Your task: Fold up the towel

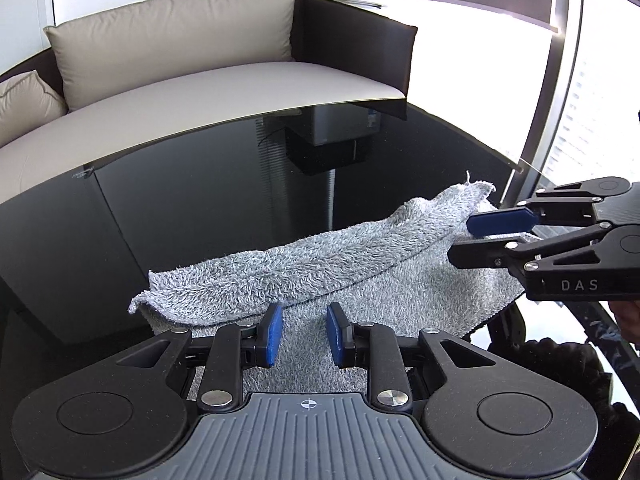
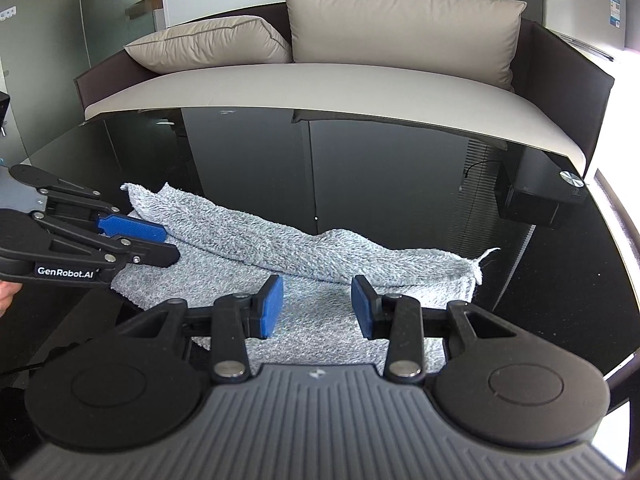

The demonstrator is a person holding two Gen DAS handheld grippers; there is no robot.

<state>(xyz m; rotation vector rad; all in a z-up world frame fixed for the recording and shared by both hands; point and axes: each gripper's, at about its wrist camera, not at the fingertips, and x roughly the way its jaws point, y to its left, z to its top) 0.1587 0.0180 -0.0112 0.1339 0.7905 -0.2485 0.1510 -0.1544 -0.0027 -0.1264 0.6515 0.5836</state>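
A fluffy grey towel [image 1: 320, 264] lies on the black glass table [image 1: 208, 184], its far part doubled over the near part in a long ridge. It also shows in the right wrist view [image 2: 304, 252]. My left gripper [image 1: 305, 334] is open and empty above the towel's near left part; it shows in the right wrist view [image 2: 168, 242] at the left. My right gripper [image 2: 317, 306] is open and empty above the towel's near right part; it shows in the left wrist view [image 1: 464, 238] at the right, beside the towel's right end.
A beige sofa [image 2: 320, 76] with cushions [image 2: 400, 24] stands just beyond the table's far edge. A bright window [image 1: 592, 92] lies to the right. A grey cabinet [image 2: 580, 8] stands at the back right. The table [image 2: 400, 168] is bare glass beyond the towel.
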